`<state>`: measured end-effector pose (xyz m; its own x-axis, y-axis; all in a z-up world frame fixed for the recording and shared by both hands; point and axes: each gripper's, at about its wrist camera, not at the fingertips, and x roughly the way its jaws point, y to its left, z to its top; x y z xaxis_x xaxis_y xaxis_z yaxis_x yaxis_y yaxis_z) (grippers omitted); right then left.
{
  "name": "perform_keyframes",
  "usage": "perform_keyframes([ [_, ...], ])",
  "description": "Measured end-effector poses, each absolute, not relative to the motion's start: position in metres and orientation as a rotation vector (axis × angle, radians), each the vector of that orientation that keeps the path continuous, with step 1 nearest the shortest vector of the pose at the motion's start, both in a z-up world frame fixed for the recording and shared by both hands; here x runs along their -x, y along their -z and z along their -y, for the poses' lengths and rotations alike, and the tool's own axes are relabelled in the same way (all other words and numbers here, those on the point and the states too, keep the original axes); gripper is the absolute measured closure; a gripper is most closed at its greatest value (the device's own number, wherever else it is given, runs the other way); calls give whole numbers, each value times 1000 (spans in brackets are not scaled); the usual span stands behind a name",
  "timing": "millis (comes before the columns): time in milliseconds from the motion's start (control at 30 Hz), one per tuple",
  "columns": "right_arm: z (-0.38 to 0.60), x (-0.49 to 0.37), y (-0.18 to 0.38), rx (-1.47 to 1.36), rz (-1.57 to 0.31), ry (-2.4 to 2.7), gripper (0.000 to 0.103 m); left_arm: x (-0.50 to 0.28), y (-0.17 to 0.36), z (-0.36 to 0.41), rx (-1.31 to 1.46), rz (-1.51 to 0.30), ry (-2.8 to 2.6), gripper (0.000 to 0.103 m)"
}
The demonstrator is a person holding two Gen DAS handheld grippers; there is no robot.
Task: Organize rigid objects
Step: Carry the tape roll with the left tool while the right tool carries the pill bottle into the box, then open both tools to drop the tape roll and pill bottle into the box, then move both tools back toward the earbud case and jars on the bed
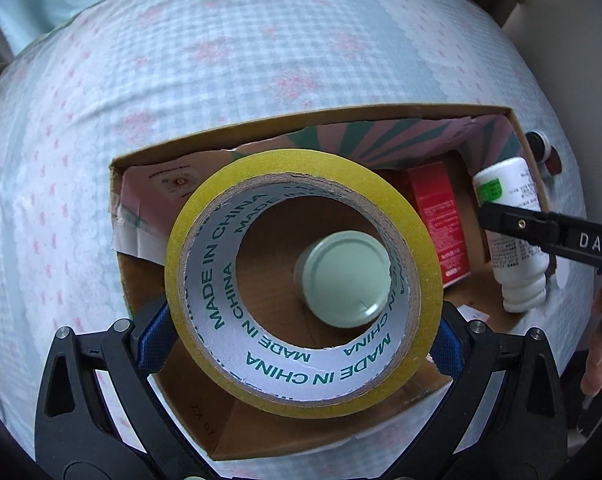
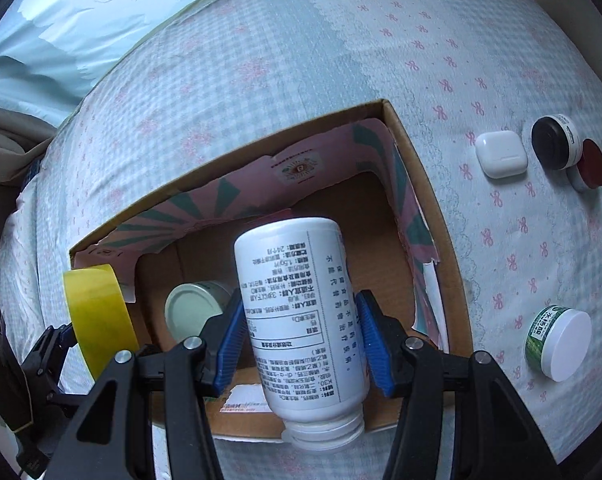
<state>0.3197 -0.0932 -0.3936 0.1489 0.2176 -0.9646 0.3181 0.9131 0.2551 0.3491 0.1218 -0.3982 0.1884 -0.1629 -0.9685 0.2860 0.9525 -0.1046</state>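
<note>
1. Left gripper is clamping a yellow roll of packing tape with a printed cardboard core across its outer rim, blue pads on both sides, jaws spread wide. It is hovering above the open brown cardboard box, centre of the left view.
2. Right gripper is holding a white plastic pill bottle with a printed label, cap end toward the camera, pads partly closed against its sides, over the box's right half.
3. Already in the box: a pale green round metal lid jar directly under the tape's hole, and a red rectangular carton to its right.
4. Risk: the tape is probably going to land on the jar and sit tilted or roll.
5. Risk: the smooth round bottle could be slipping in the pads, and looks tilted.
6. Risk: both grippers are crowding one box; a collision seems likely.
7. Still out on the checked cloth, right view's right side: white earbud case, black-lidded jar, white-lidded green jar.
</note>
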Motion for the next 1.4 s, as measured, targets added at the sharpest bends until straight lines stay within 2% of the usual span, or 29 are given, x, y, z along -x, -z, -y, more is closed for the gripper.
perform_keyframes([
  [200, 97, -322, 393, -505, -1406, 80, 54, -358, 395, -121, -102, -1337, 246, 2],
  [333, 93, -332, 385, -399, -1430, 107, 52, -360, 393, -128, -50, -1372, 245, 0],
  [367, 93, -332, 383, -386, -1429, 106, 48, -359, 395, -131, -25, -1398, 243, 0],
  [400, 94, -331, 381, -377, -1417, 109, 28, -359, 397, -135, -5, -1423, 240, 0],
  [433, 94, -329, 377, -379, -1397, 102, 0, -357, 400, -138, 13, -1440, 243, 0],
  [600, 94, -317, 366, -394, -1328, 69, 0, -346, 392, -133, -1, -1414, 272, 0],
  [1067, 86, -301, 350, -398, -1330, 57, 0, -337, 357, -142, 16, -1381, 285, 0],
  [1400, 82, -283, 299, -360, -1287, 48, 0, -312, 302, -145, -4, -1295, 272, 0],
])
